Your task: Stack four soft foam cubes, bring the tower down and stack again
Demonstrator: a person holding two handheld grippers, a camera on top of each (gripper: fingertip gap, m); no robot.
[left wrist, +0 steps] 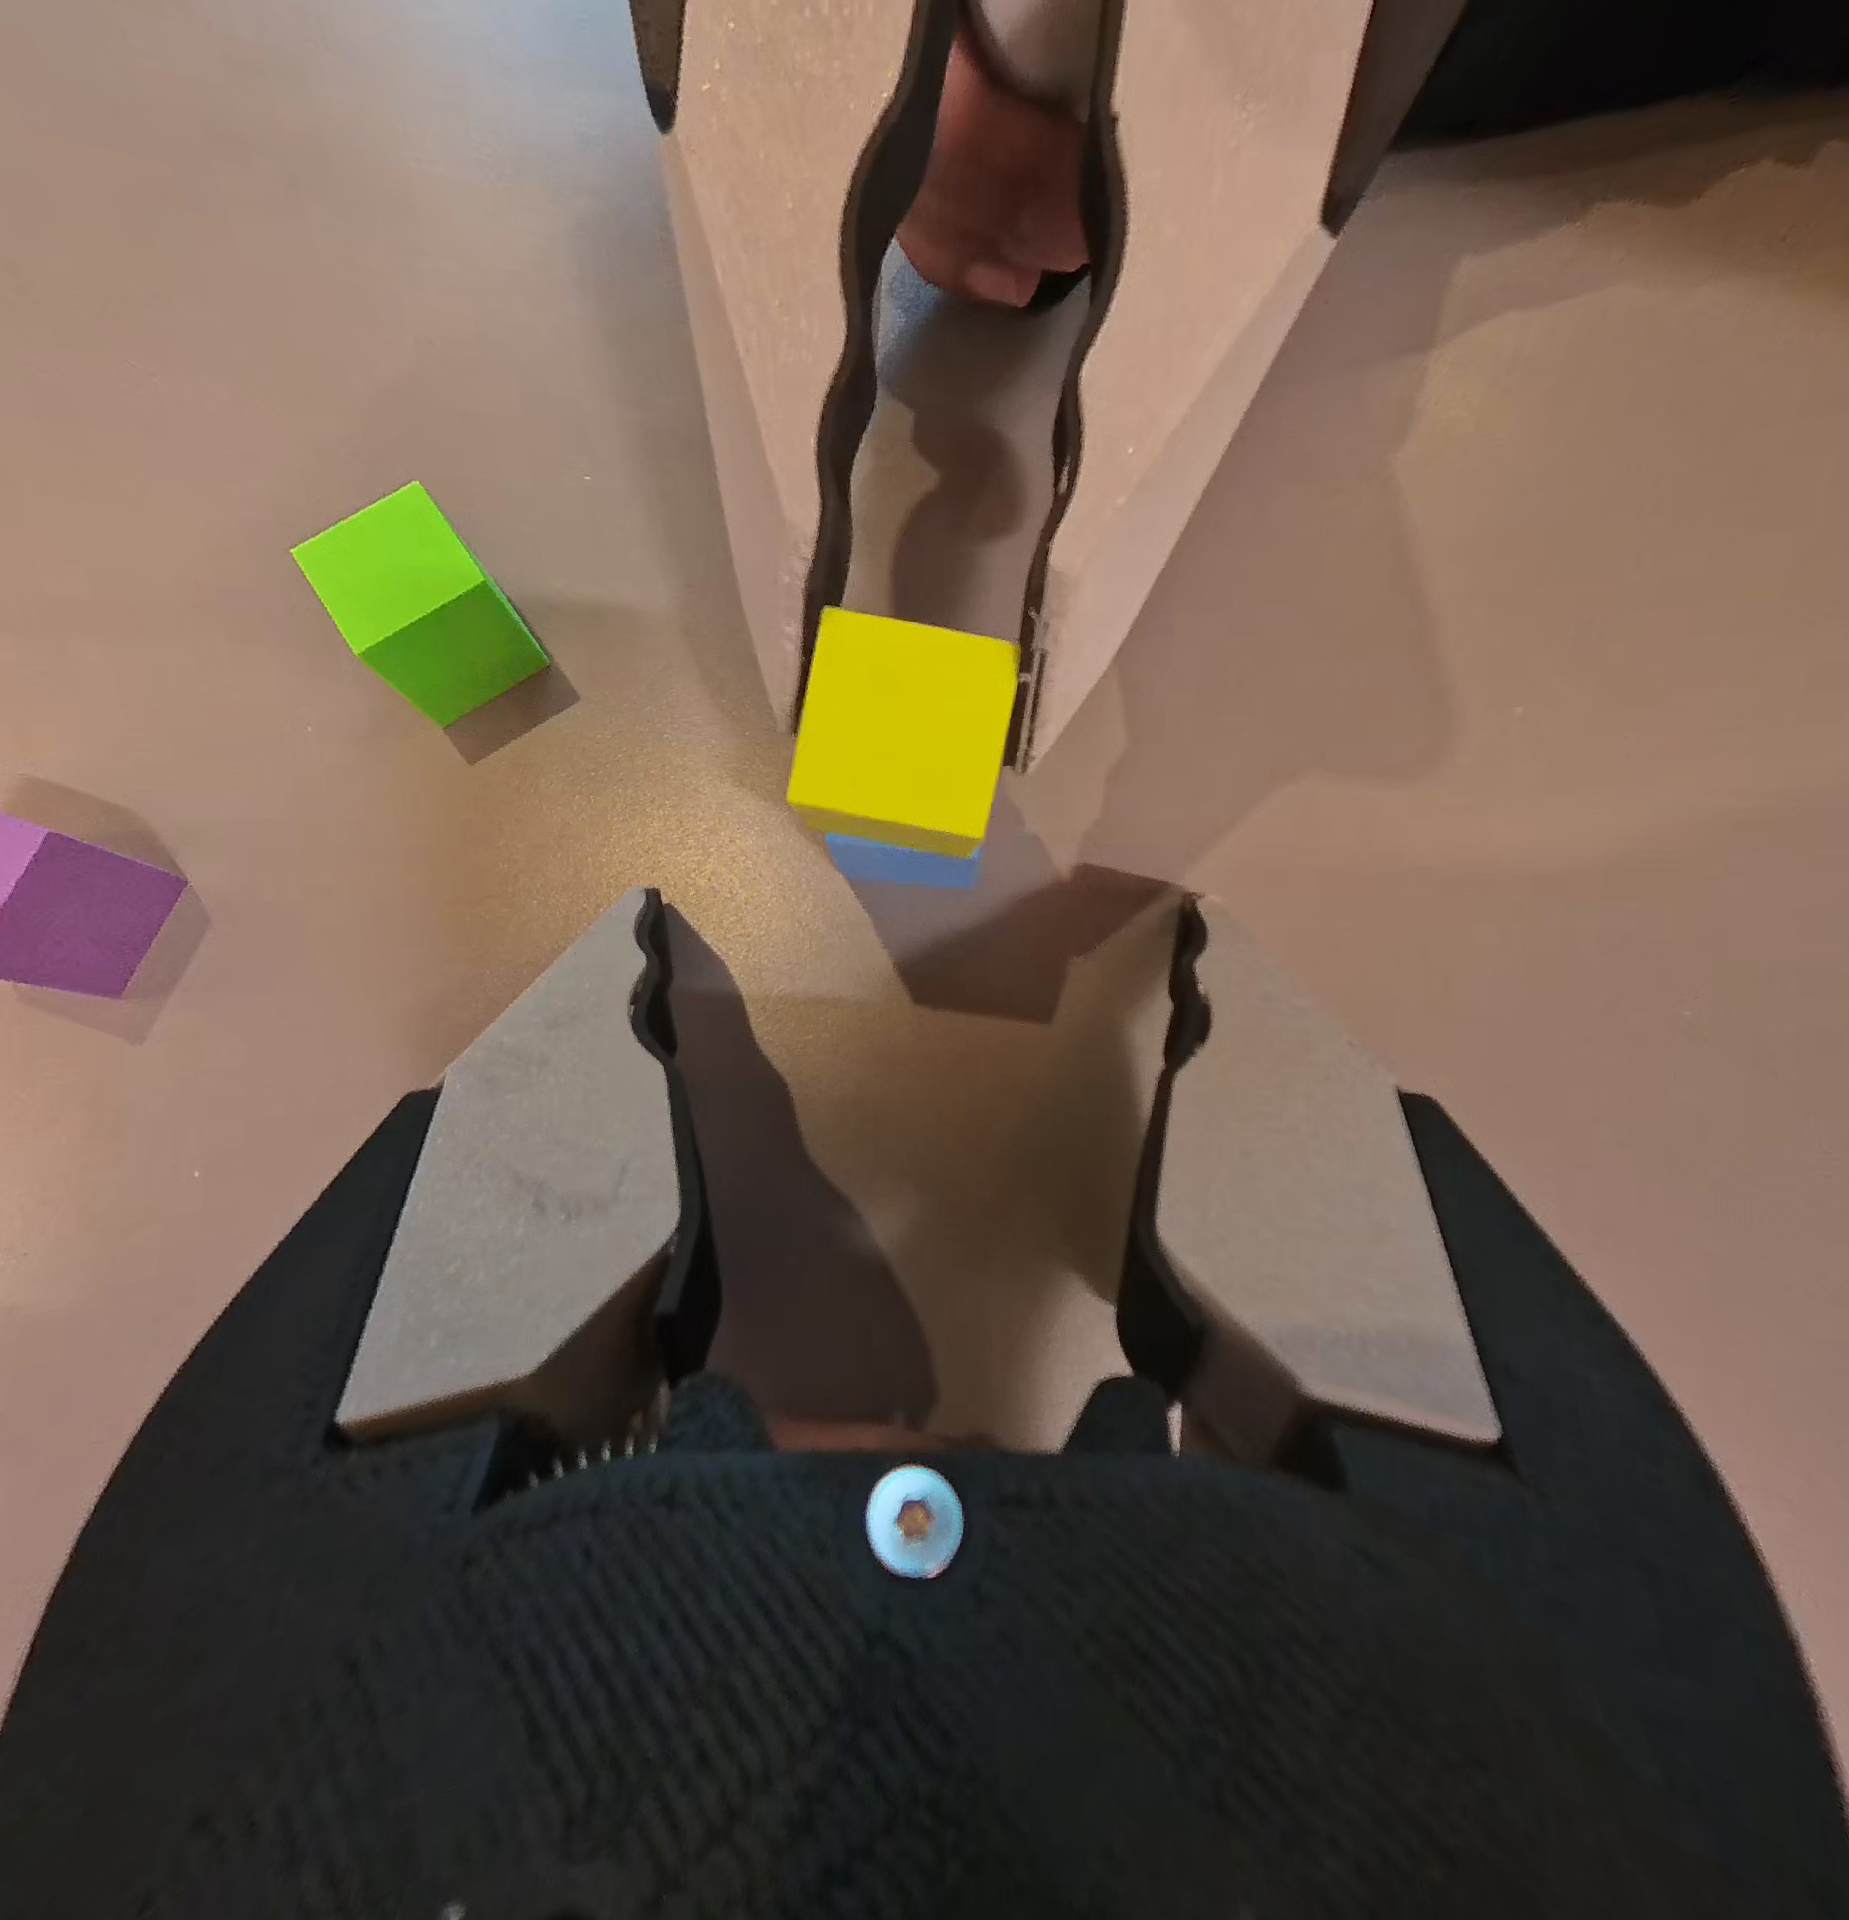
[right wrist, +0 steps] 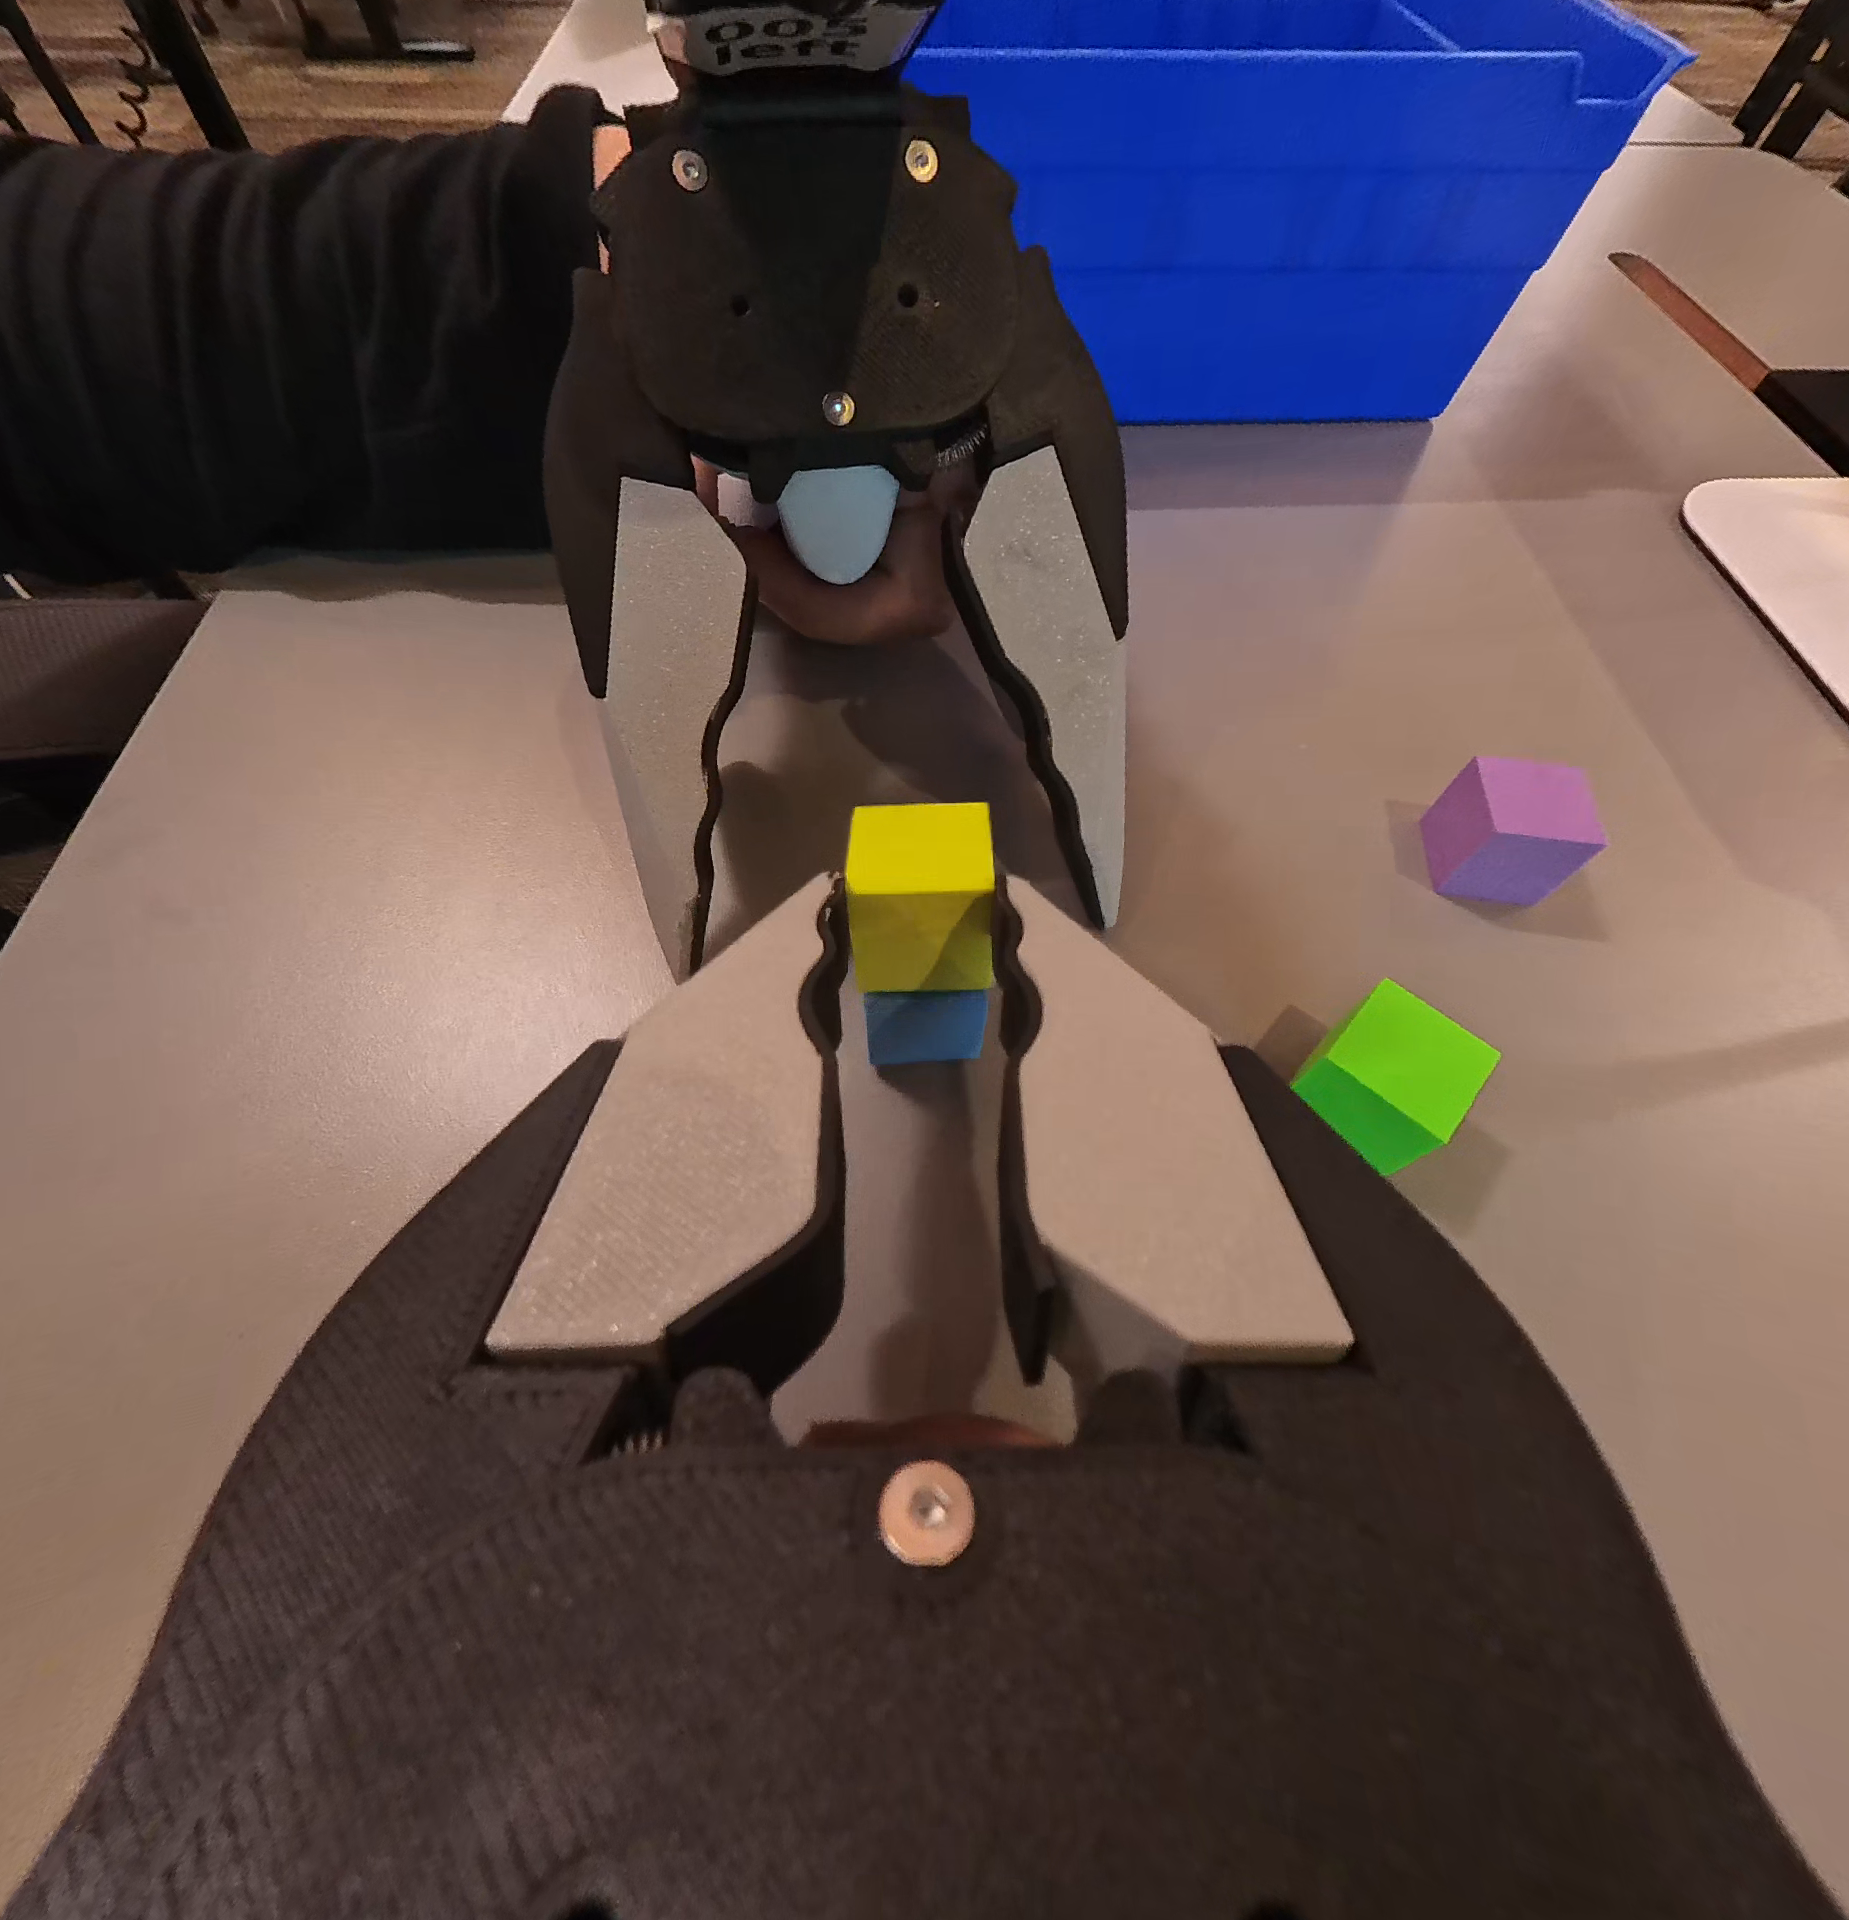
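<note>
Green cube [right wrist: 1393, 1075] and purple cube [right wrist: 1510, 829] lie loose.

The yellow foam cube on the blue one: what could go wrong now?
1. The right gripper is shut on the yellow foam cube; opening unevenly could drag it off the smaller-looking blue foam cube.
2. The open left gripper stands close behind the stack; drifting forward, it may topple it.

I log a matte grey-beige worktop [right wrist: 328, 935]. Directly on it: a small blue foam cube [right wrist: 925, 1029], a bright green foam cube [right wrist: 1398, 1075] tilted on an edge, a purple foam cube [right wrist: 1512, 831], and a large blue plastic bin [right wrist: 1263, 260] at the far side.
</note>
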